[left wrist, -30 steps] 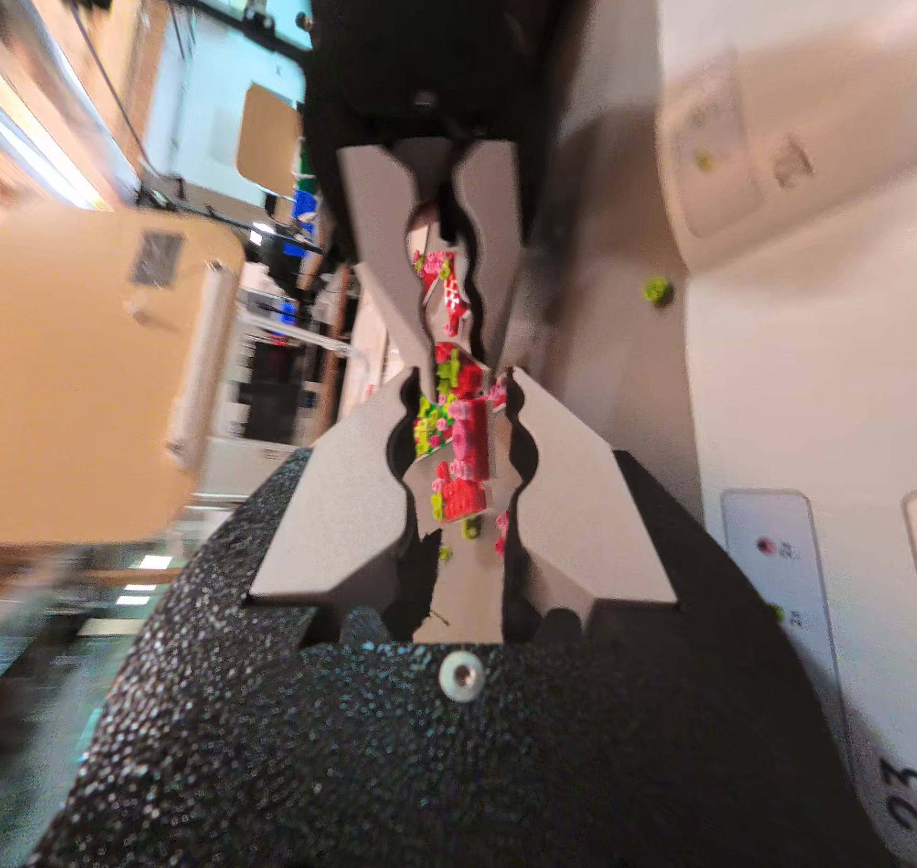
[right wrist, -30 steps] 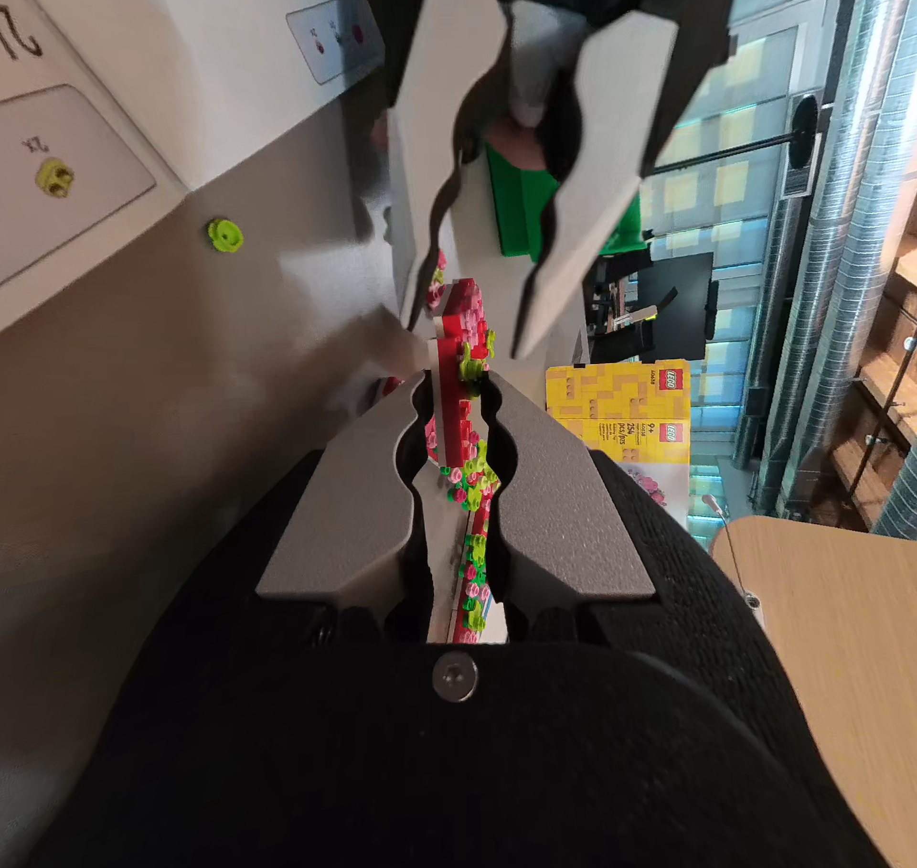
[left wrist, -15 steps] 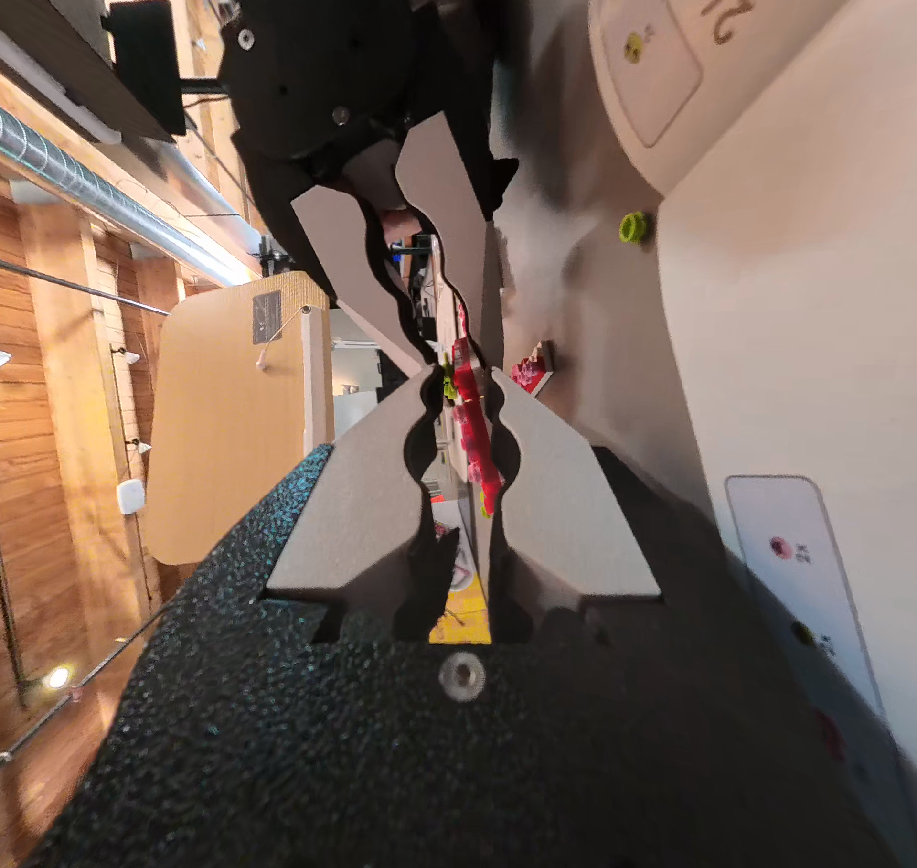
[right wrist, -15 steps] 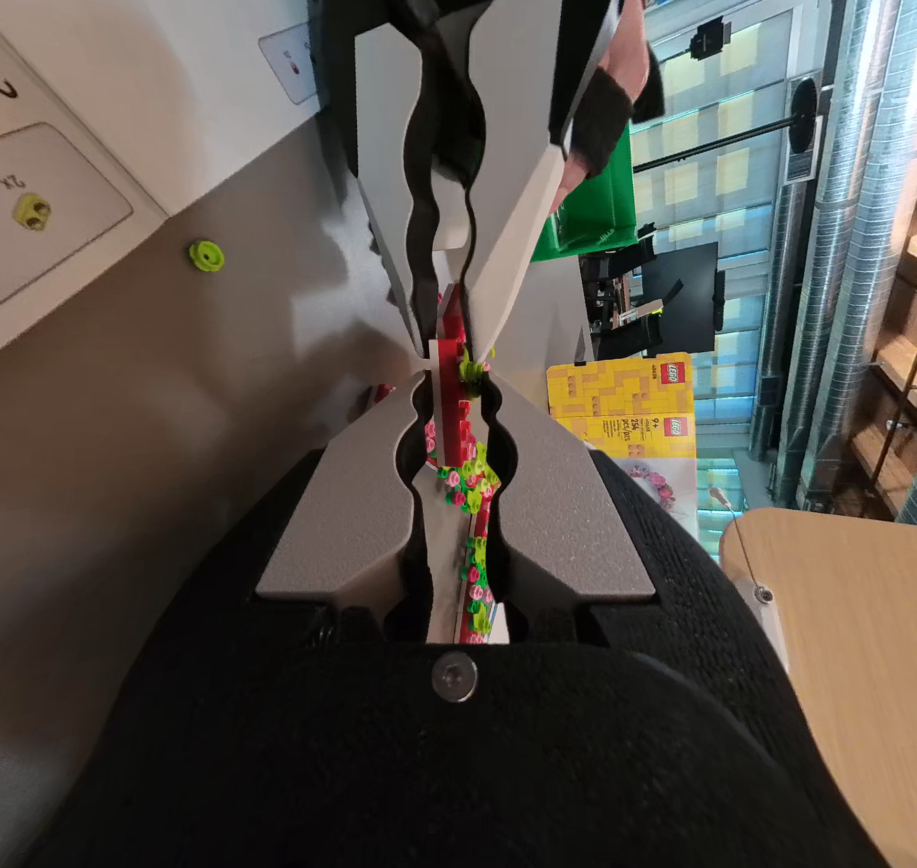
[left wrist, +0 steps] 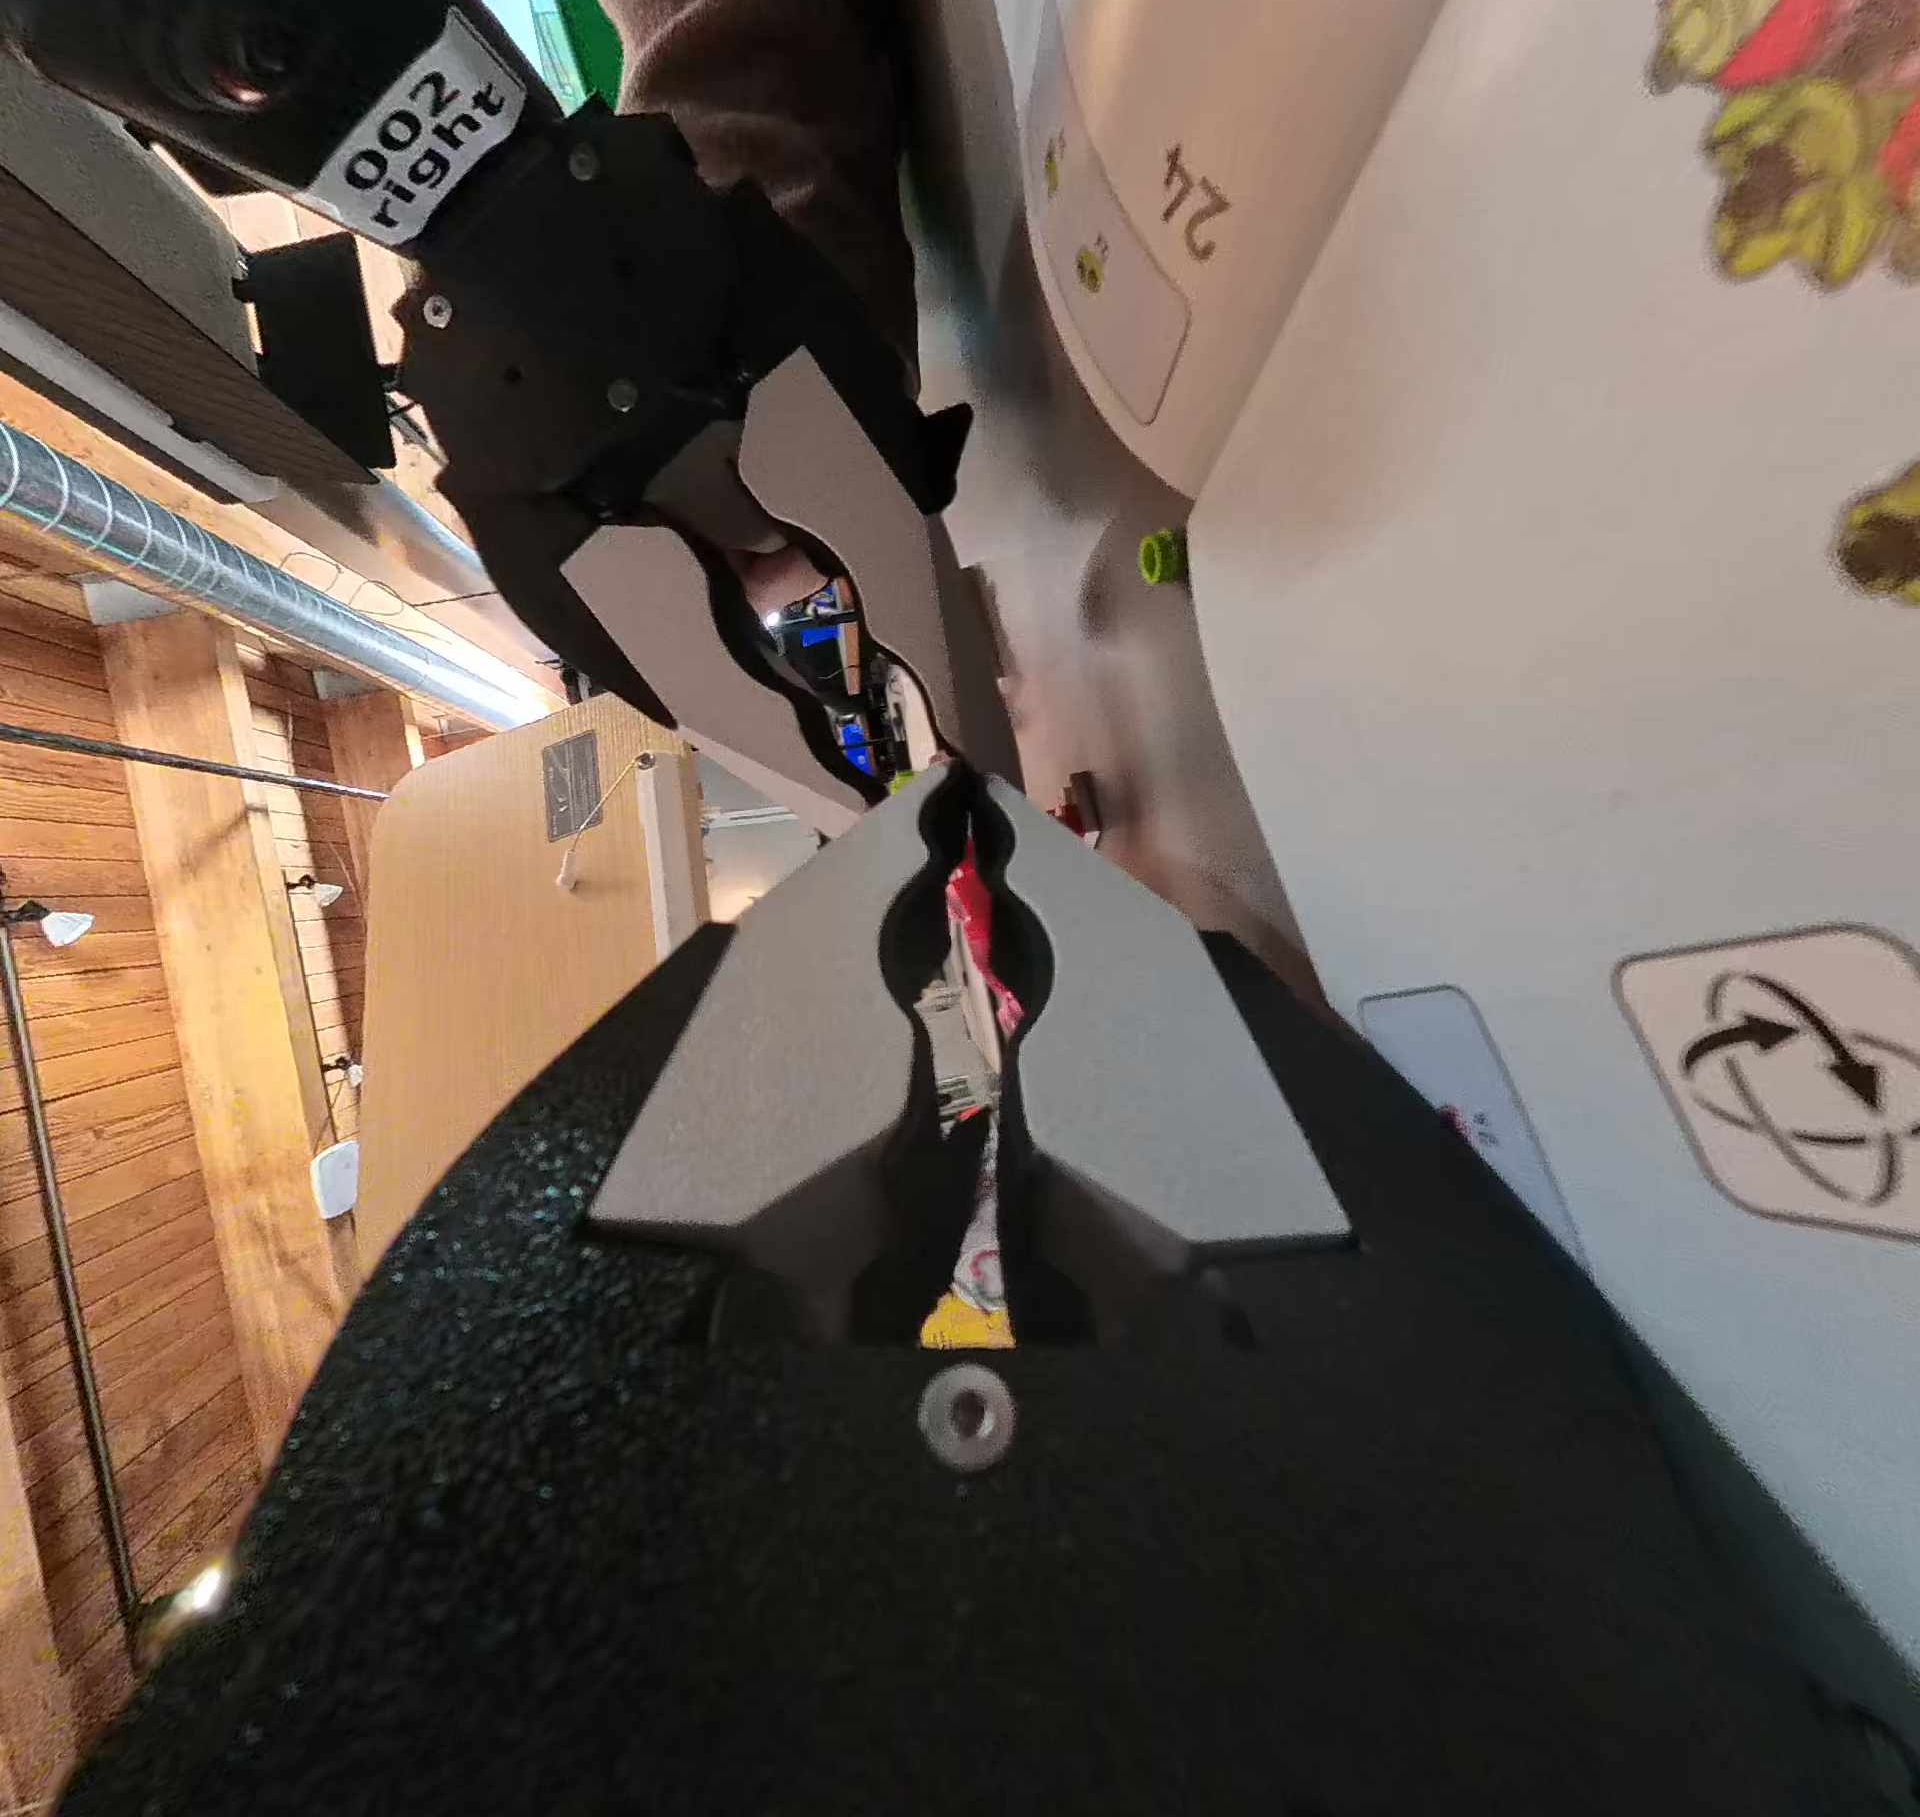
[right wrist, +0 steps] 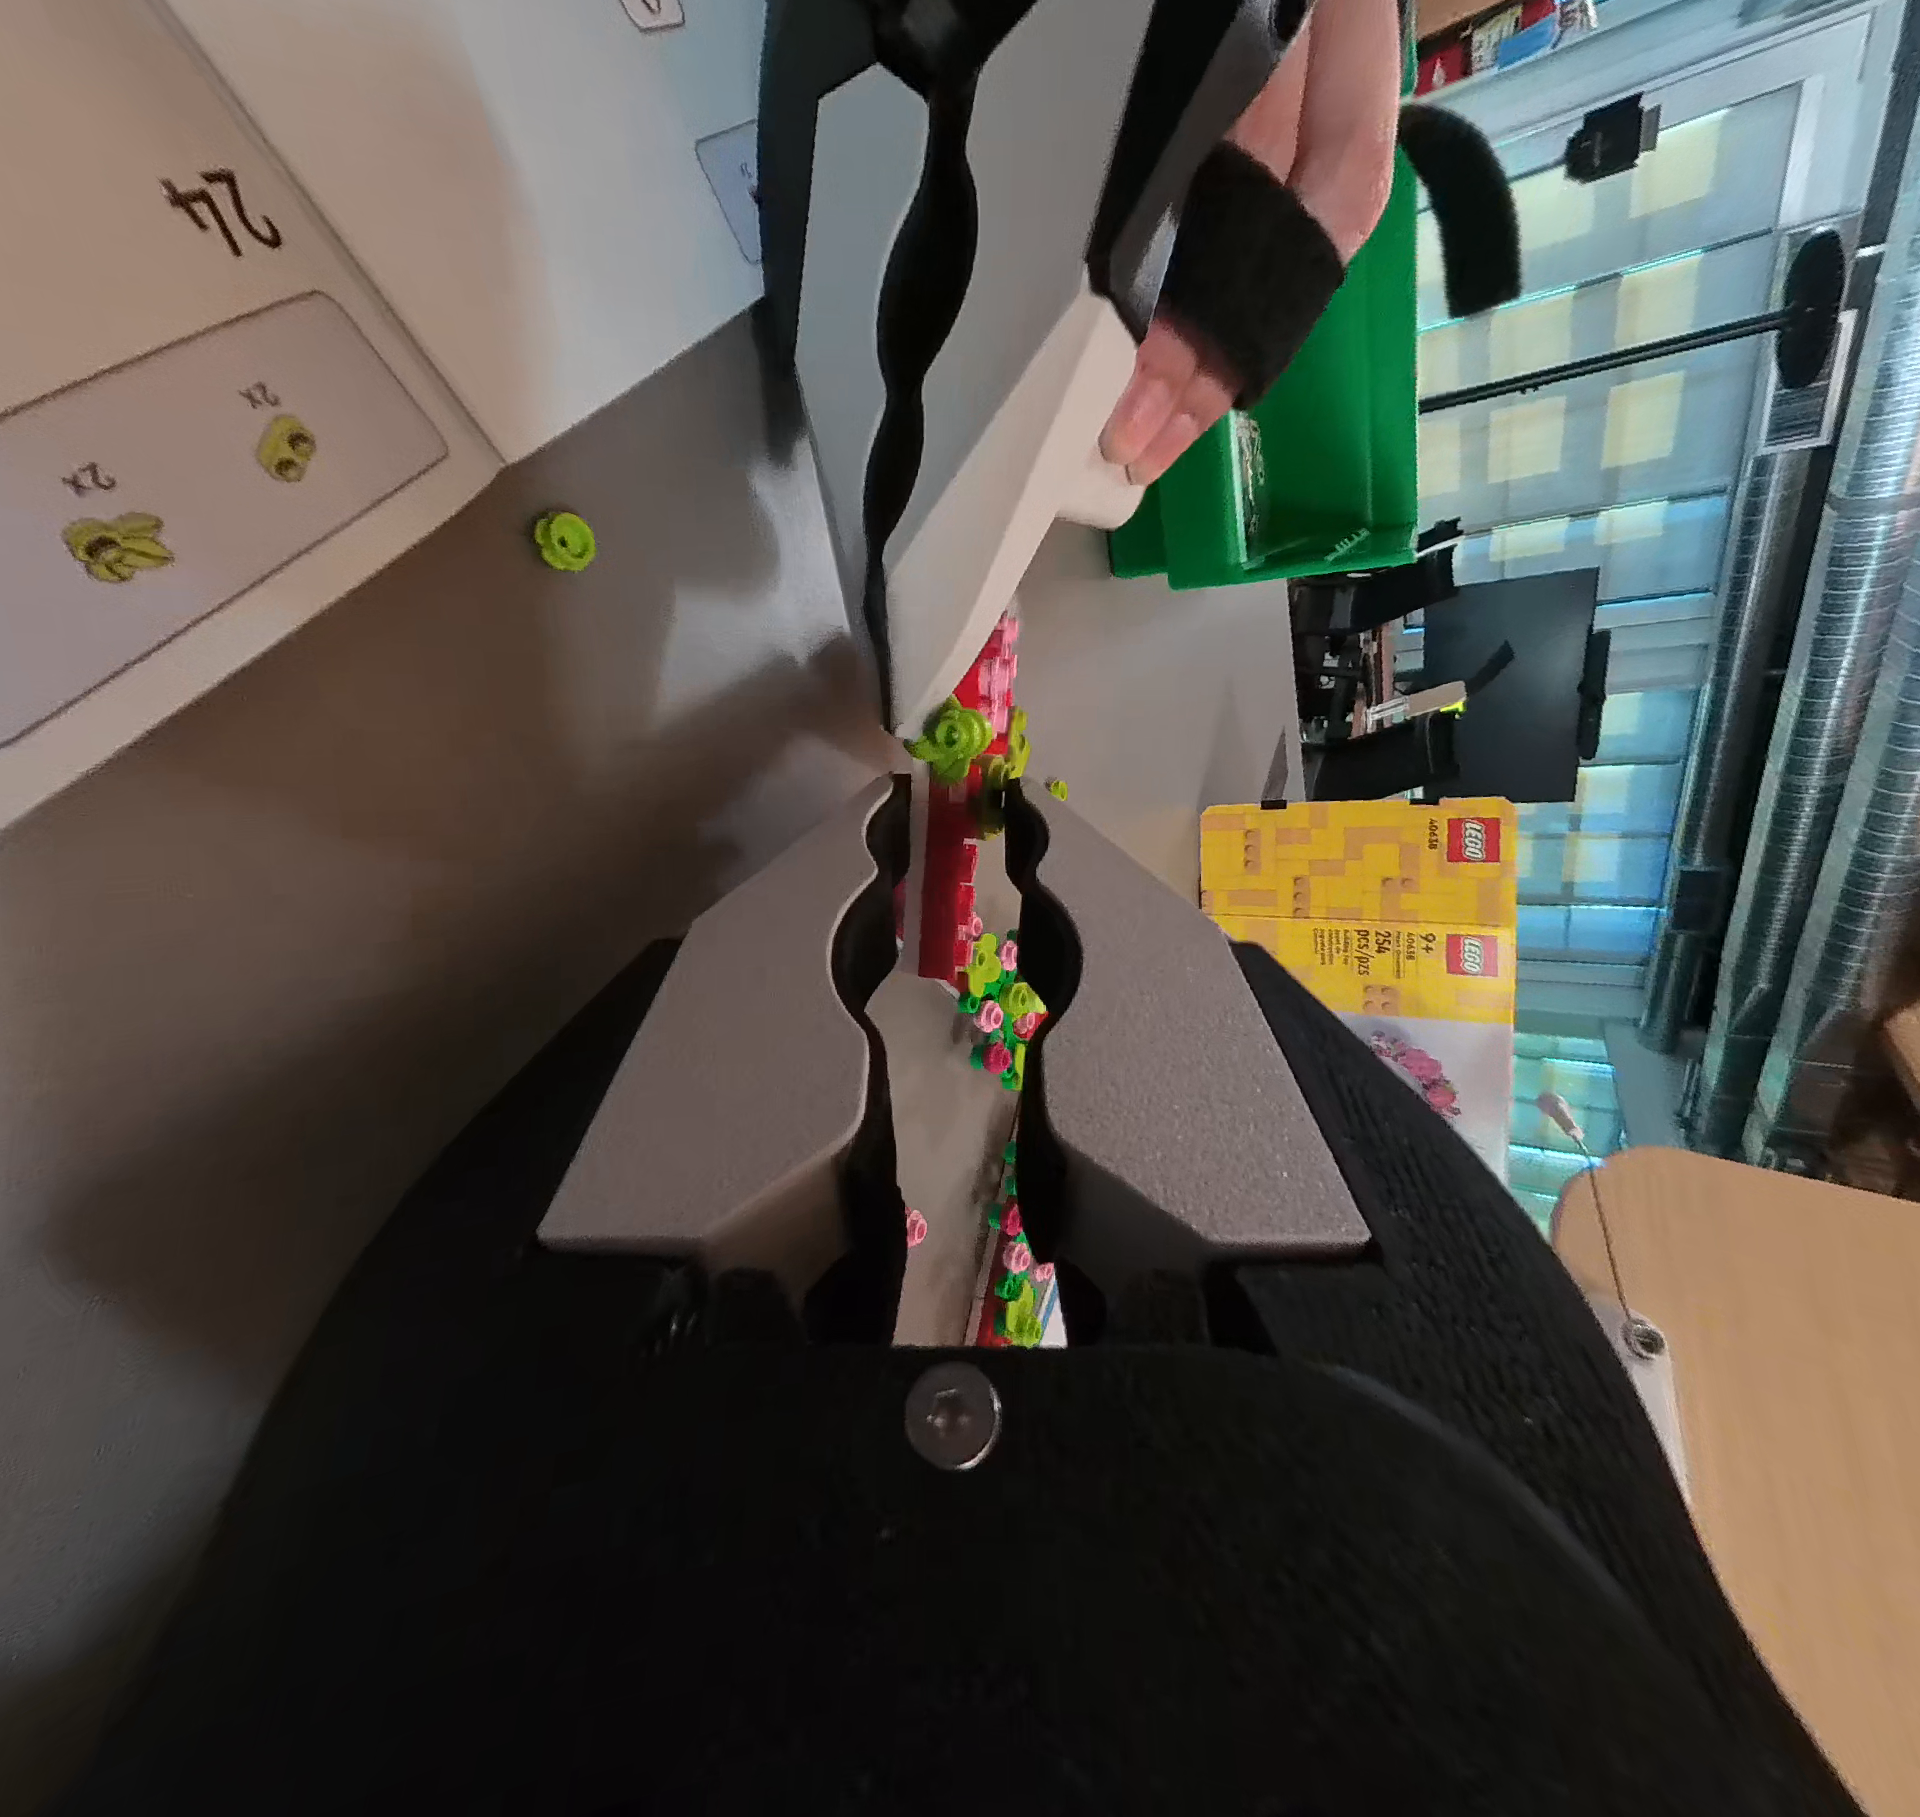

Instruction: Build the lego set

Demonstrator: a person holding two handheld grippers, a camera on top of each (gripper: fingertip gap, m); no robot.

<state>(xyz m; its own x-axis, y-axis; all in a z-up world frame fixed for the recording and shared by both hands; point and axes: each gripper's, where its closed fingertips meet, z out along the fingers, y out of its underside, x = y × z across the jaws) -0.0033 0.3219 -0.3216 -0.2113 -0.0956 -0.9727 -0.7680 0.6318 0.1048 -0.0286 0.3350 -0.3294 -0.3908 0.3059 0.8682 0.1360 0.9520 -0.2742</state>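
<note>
A flat red lego build [right wrist: 945, 894] with pink and green flower studs is held edge-on above the grey table. My right gripper [right wrist: 961, 796] is shut on its lower part. My left gripper [left wrist: 961, 780] is shut on its other end, where the red edge [left wrist: 971, 894] shows between the jaws. The two grippers meet tip to tip. A lime green flower piece [right wrist: 951, 739] sits on the build right at the left gripper's fingertips [right wrist: 935, 666]. The right gripper's fingers [left wrist: 665, 624] reach in from the upper left in the left wrist view.
An open instruction booklet [right wrist: 208, 313] lies on the table, also in the left wrist view [left wrist: 1558, 624]. A loose lime round piece [right wrist: 564, 541] lies beside it [left wrist: 1162, 557]. A small red piece [left wrist: 1075, 811] lies on the table. A yellow lego box [right wrist: 1361, 894] and a green bin [right wrist: 1299, 417] stand behind.
My left gripper's jaws, open a second ago, have shut on the end of the build. Both grippers have drawn closer and turned, so the build now shows edge-on.
</note>
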